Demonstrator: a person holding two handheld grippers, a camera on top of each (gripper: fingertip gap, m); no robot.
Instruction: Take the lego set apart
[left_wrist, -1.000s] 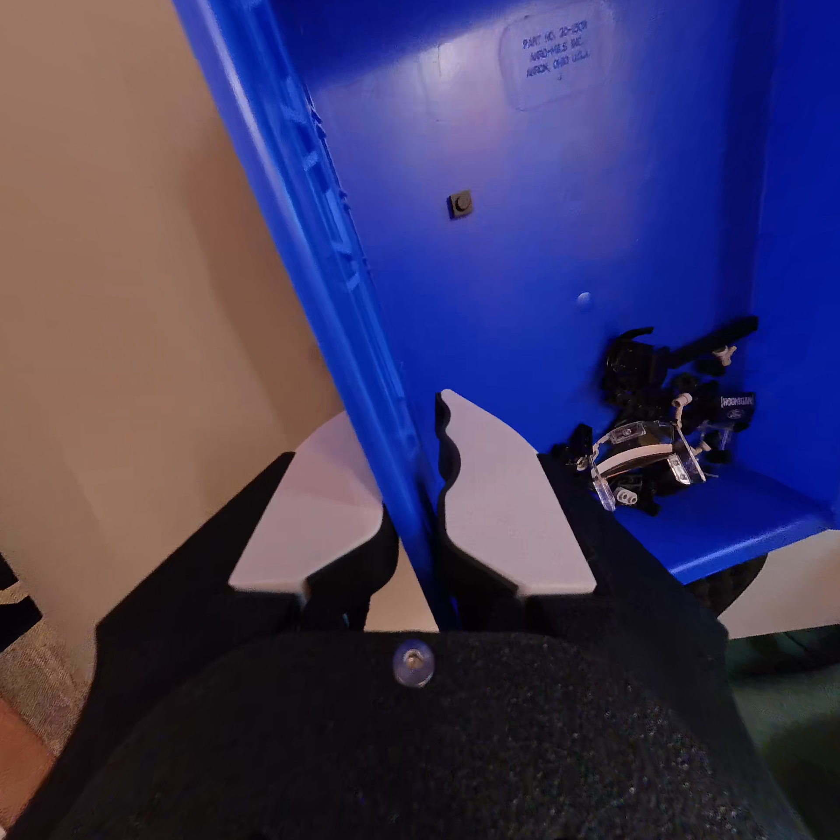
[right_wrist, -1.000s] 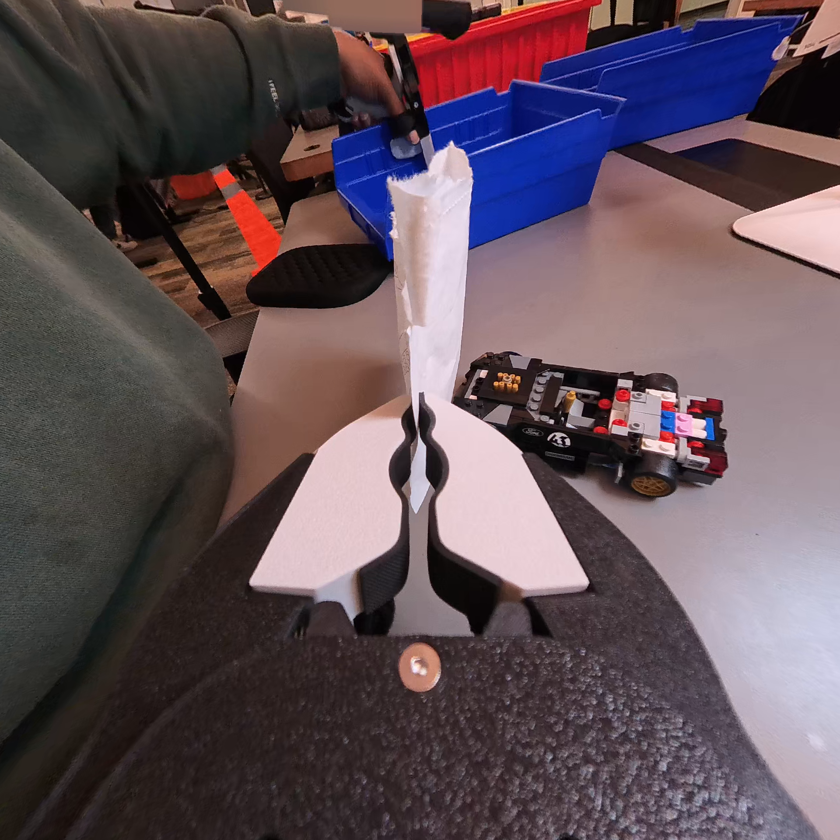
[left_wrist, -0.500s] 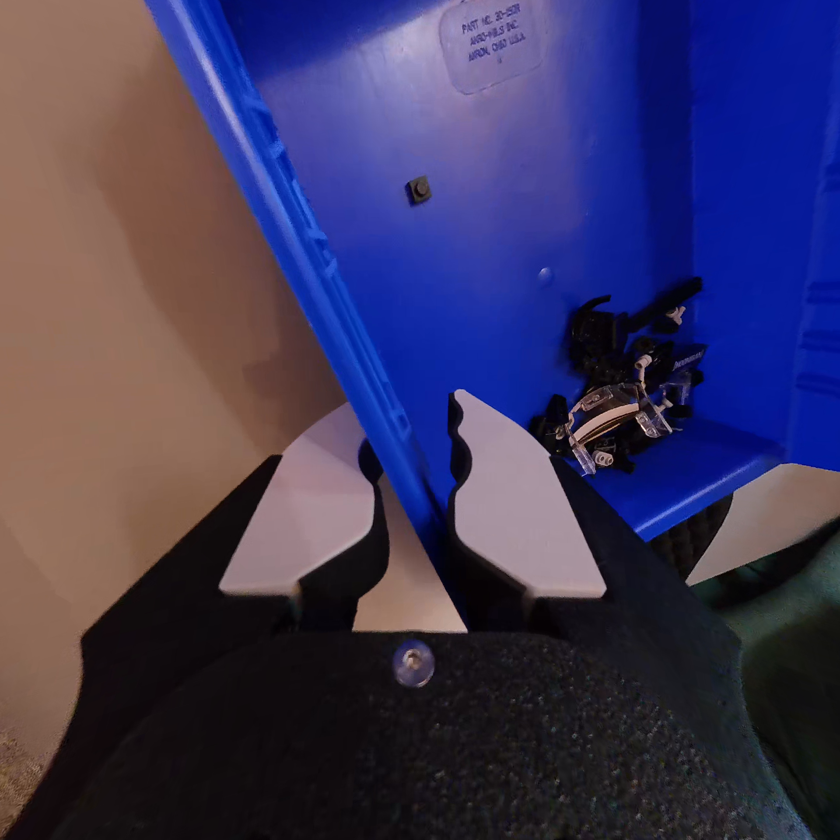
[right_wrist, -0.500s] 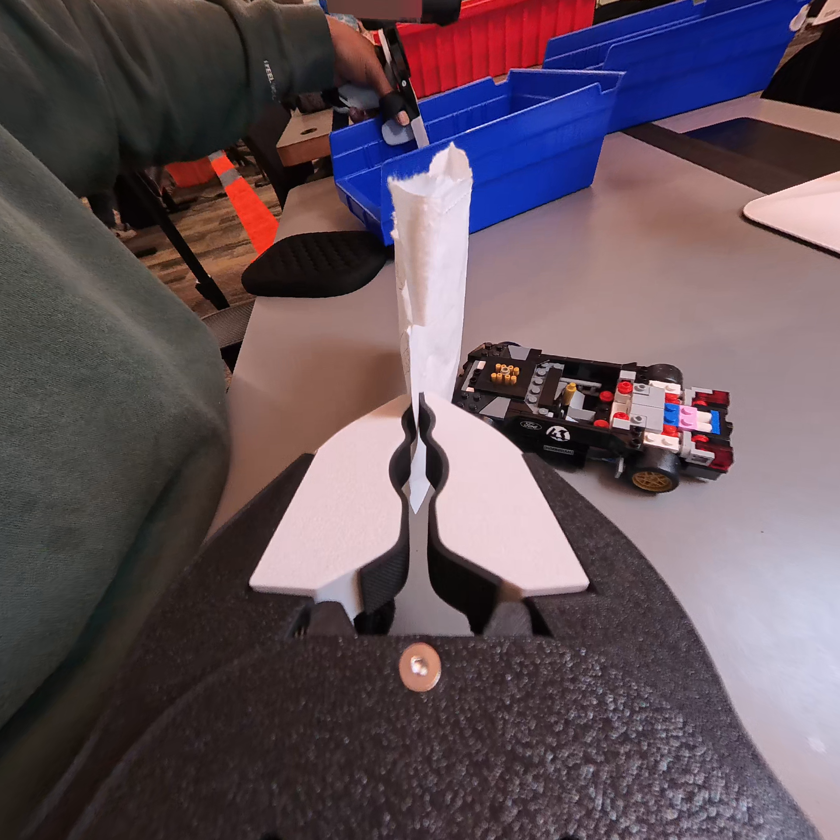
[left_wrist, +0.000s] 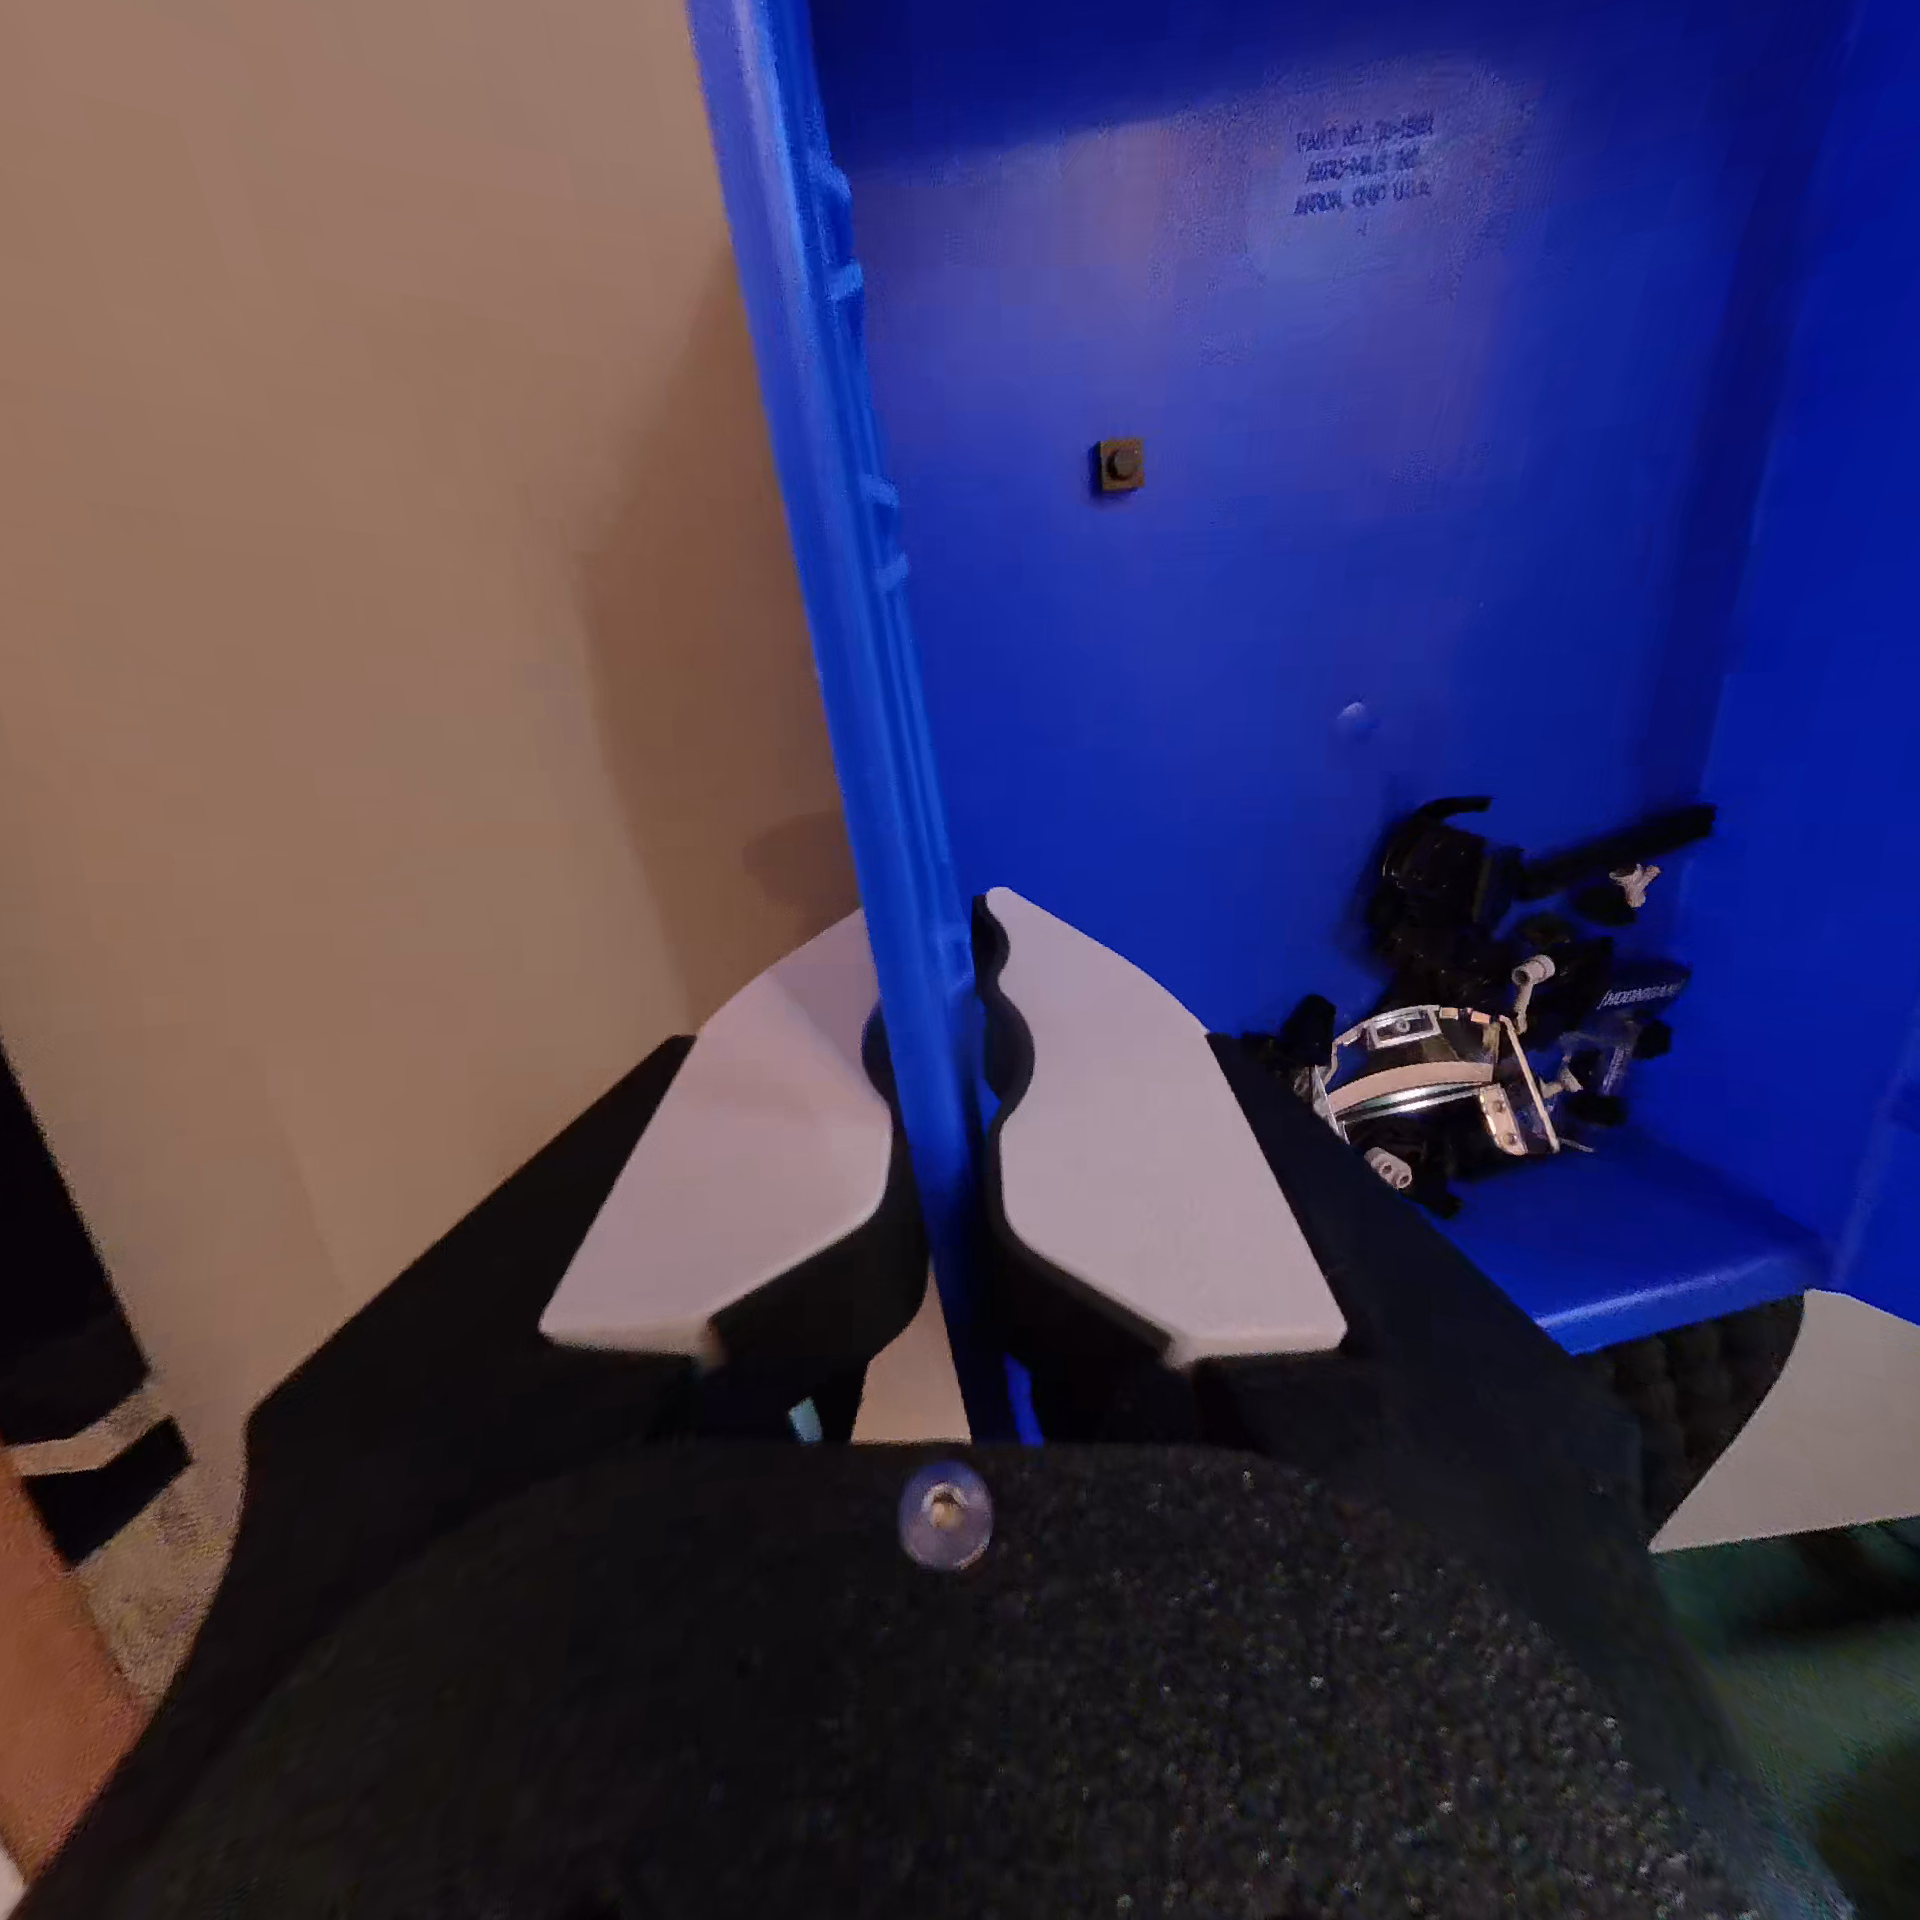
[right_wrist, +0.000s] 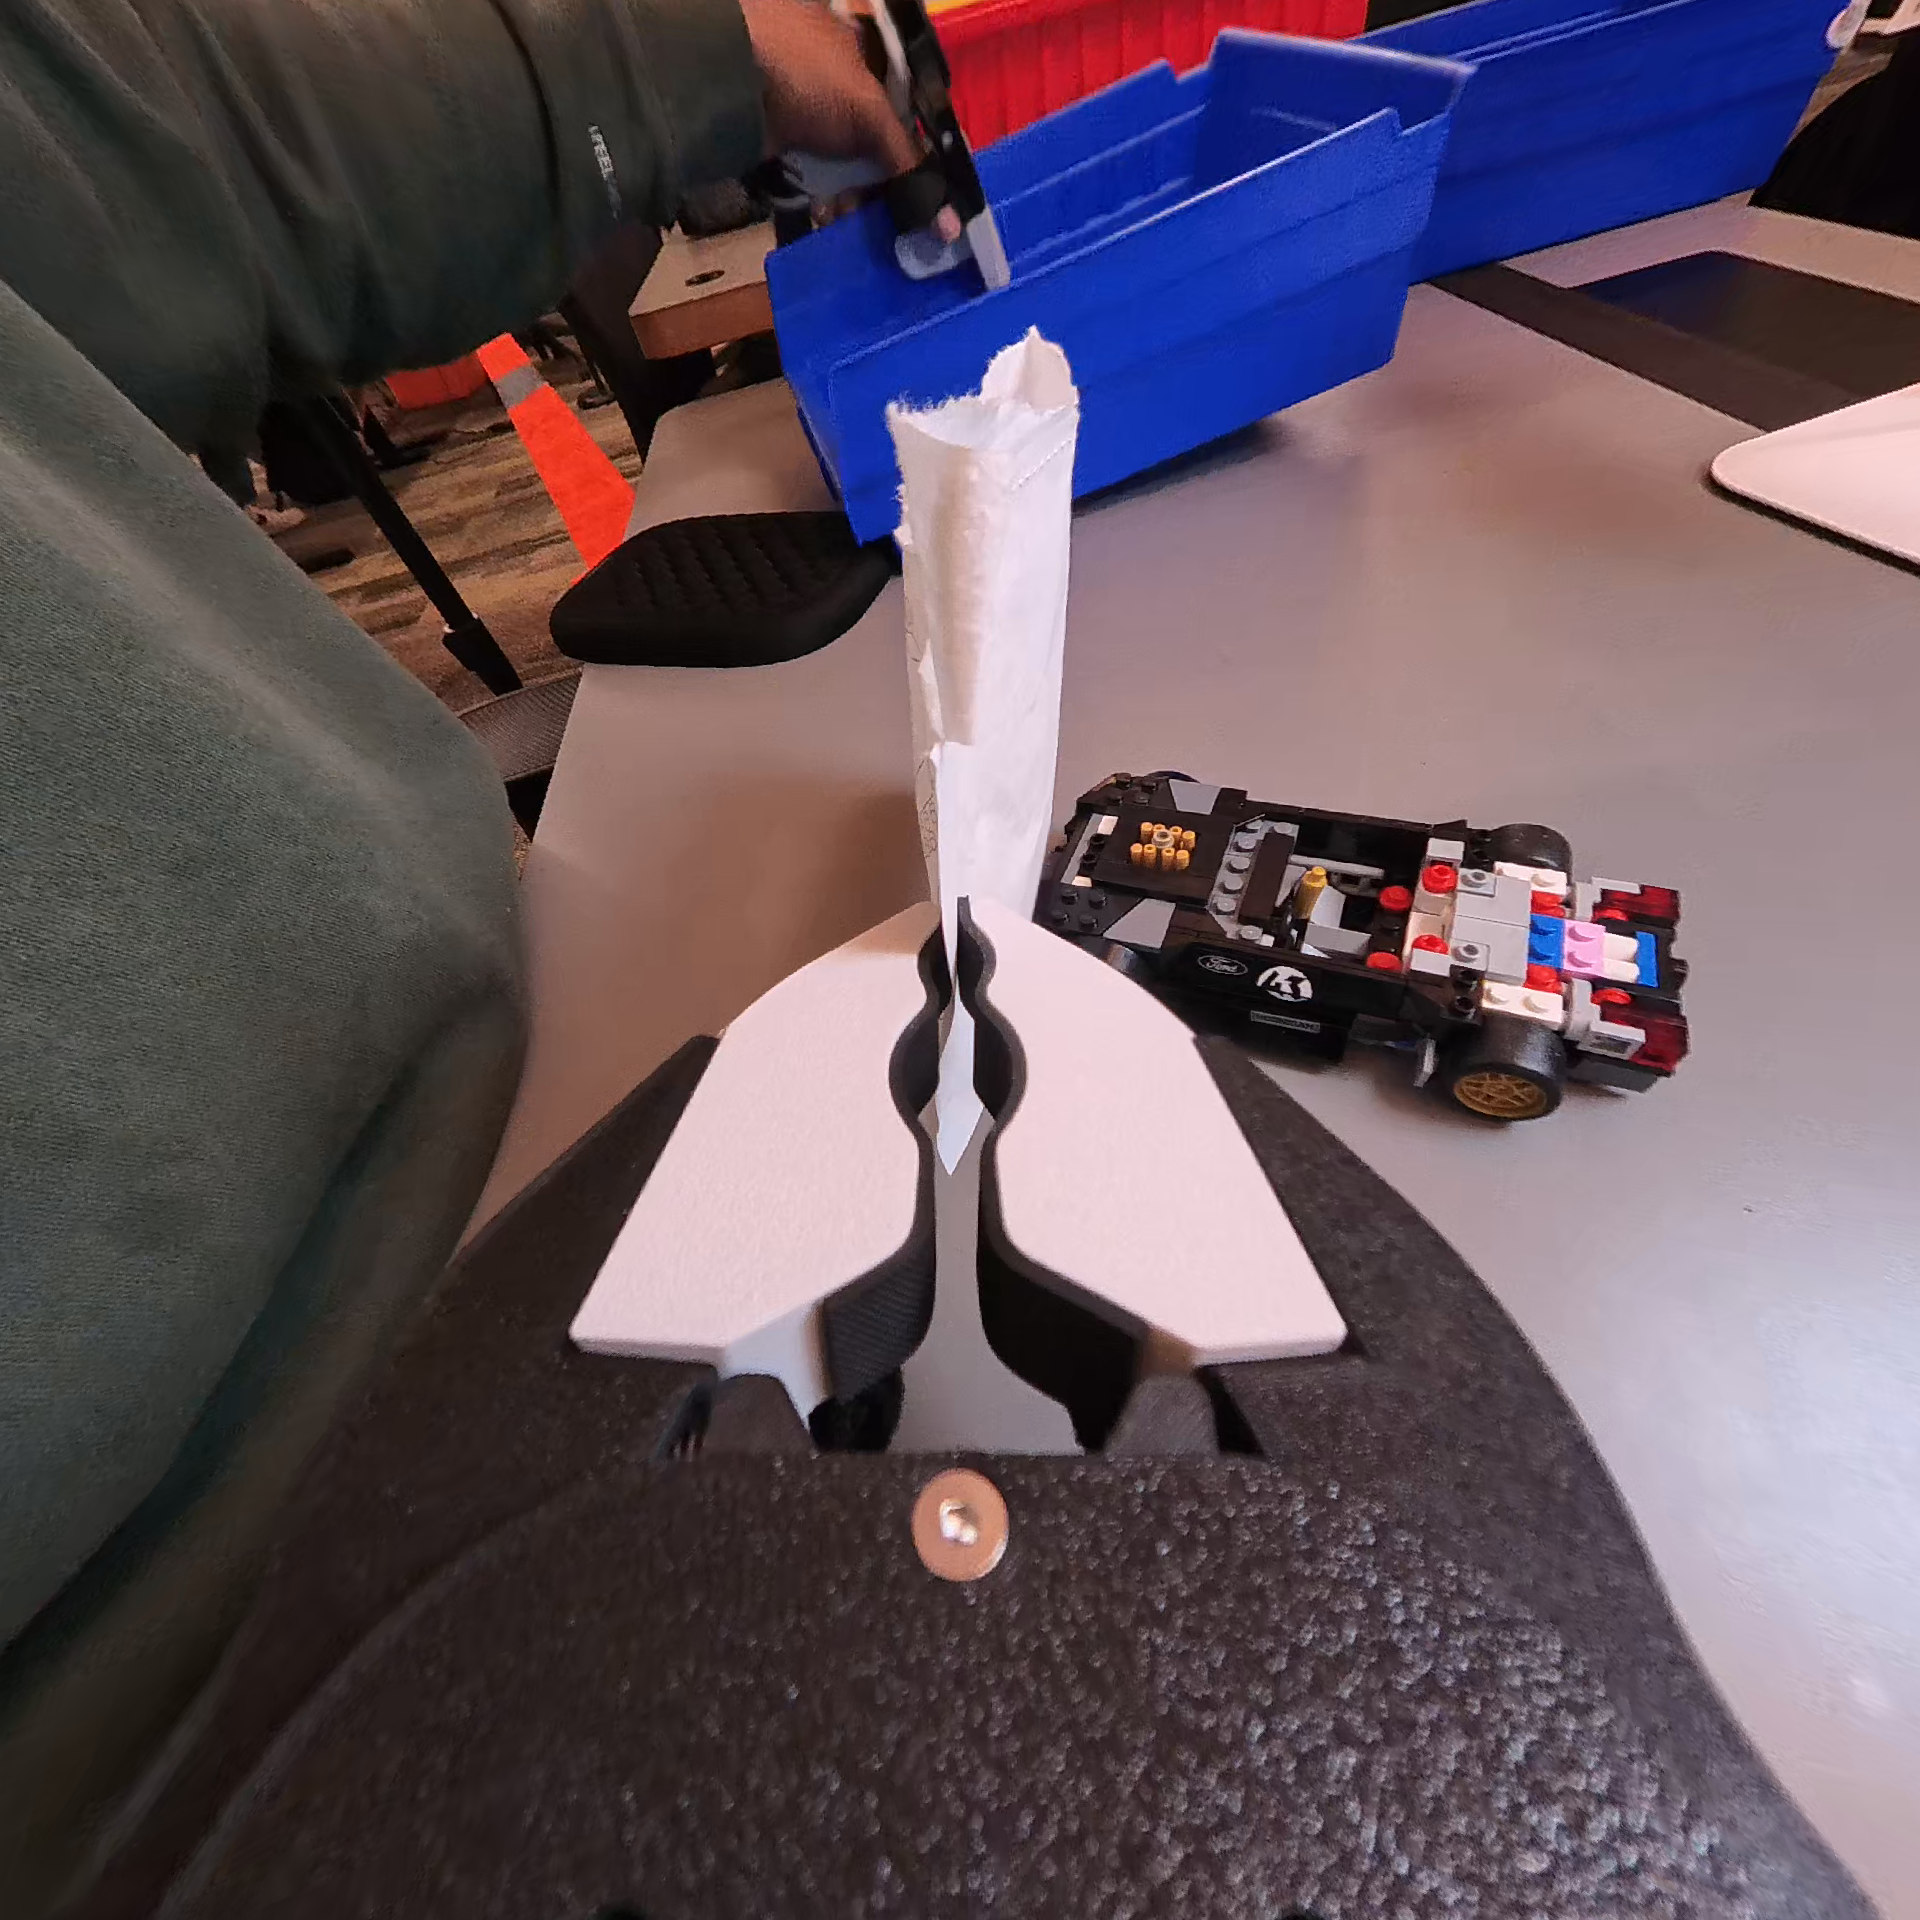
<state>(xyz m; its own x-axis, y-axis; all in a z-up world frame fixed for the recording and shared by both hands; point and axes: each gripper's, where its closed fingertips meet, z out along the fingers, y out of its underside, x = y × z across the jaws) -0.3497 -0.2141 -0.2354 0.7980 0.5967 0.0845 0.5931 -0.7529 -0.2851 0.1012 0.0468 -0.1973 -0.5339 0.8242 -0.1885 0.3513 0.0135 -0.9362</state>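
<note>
Lego car (right_wrist: 1382, 951) sits mid-table, untouched; right hand-held gripper (right_wrist: 961, 925) pinches a white paper bag (right_wrist: 987, 623), left hand-held gripper (left_wrist: 925, 1039) clamps the blue bin (left_wrist: 1299, 623) wall near the table's left edge — tilting risks spilling loose pieces (left_wrist: 1475, 997).

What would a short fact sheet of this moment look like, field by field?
Left gripper: fingers clamped on the side wall of the blue bin
Bin contents: pile of loose black and clear lego pieces; one small dark piece apart
Right gripper: pinching a white paper bag, upright
Lego car: on the grey table, roofless, untouched
</note>
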